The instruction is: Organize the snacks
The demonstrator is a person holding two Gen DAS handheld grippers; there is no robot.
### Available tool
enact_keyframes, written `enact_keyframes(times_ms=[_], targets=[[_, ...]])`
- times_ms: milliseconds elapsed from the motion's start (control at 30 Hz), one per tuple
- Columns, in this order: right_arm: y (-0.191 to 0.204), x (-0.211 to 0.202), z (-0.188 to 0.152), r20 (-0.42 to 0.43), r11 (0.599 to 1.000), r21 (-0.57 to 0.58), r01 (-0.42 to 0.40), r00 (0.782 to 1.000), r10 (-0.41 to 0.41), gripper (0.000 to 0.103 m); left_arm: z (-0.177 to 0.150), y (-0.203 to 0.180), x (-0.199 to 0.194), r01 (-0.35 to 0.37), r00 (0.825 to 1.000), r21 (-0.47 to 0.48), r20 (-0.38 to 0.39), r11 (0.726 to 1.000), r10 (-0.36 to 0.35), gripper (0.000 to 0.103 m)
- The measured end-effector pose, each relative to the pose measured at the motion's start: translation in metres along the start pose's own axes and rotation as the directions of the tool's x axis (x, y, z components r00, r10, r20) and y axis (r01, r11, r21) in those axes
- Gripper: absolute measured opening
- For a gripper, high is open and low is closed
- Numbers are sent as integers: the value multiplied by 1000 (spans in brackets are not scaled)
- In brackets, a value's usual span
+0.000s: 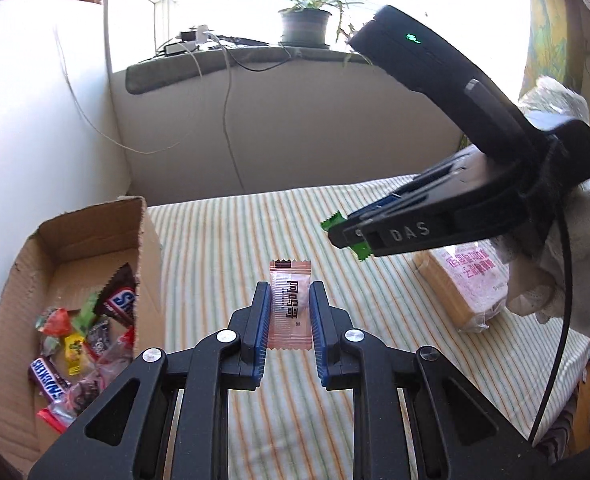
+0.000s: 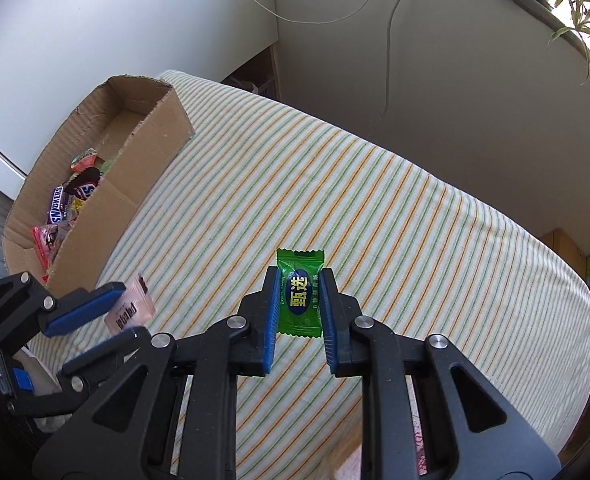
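Pink-wrapped candy [image 1: 289, 305] sits clamped between the blue pads [image 1: 262, 328] of the left hand-held gripper [image 1: 289, 300], jaws closed tight on its sides, wrapper upright with its crimped top end poking past the fingertips. It hangs clear above the striped cloth [image 1: 223, 248] covering the surface, not touching it.

Green-wrapped candy [image 2: 299, 295] is pinched the same way in the right hand-held gripper [image 2: 299, 292], jaws closed on it, both crimped ends sticking out past the pads. Also off the cloth.

In the left wrist view the right hand-held gripper comes in from the right, held by a white-gloved hand [image 1: 567, 264], green wrapper ends showing at its tip. In the right wrist view the left hand-held gripper is low at the left with the pink candy.

Cardboard box [image 1: 75, 232] stands at the left edge of the cloth, open top, already holding mixed snacks [image 1: 83, 344] incl. Snickers bars. Both candies are outside the box, pink one nearer it.

Flat wrapped packet [image 1: 471, 292] with pink print lies on the cloth near the right edge, under the right gripper.
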State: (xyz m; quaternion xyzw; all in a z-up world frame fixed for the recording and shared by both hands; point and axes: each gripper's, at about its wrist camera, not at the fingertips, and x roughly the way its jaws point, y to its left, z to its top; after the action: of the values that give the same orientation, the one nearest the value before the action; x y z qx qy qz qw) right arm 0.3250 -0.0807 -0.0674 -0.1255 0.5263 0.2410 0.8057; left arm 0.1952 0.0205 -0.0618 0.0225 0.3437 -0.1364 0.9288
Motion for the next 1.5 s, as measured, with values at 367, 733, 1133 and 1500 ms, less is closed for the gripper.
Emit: enact_keyframes(times_ms=[367,733,1133,1500], targets=[[63,-25,8,64,996,-84,-34,997,39,19,-5,82,-35,-90,992,-134,80,987,102,18],[129,-27,21,102,981,-174,-82,990,100,19,-10,144,-41,-153,983,-213,72,965,172,18],[153,1,55,102,977,-180,-119,985,138,19,-10,180,-43,-192,974,-266,70,945,217,18],[166,25,80,98,975,-186,-120,985,140,19,-8,181,-27,-195,976,-255,46,947,214,18]])
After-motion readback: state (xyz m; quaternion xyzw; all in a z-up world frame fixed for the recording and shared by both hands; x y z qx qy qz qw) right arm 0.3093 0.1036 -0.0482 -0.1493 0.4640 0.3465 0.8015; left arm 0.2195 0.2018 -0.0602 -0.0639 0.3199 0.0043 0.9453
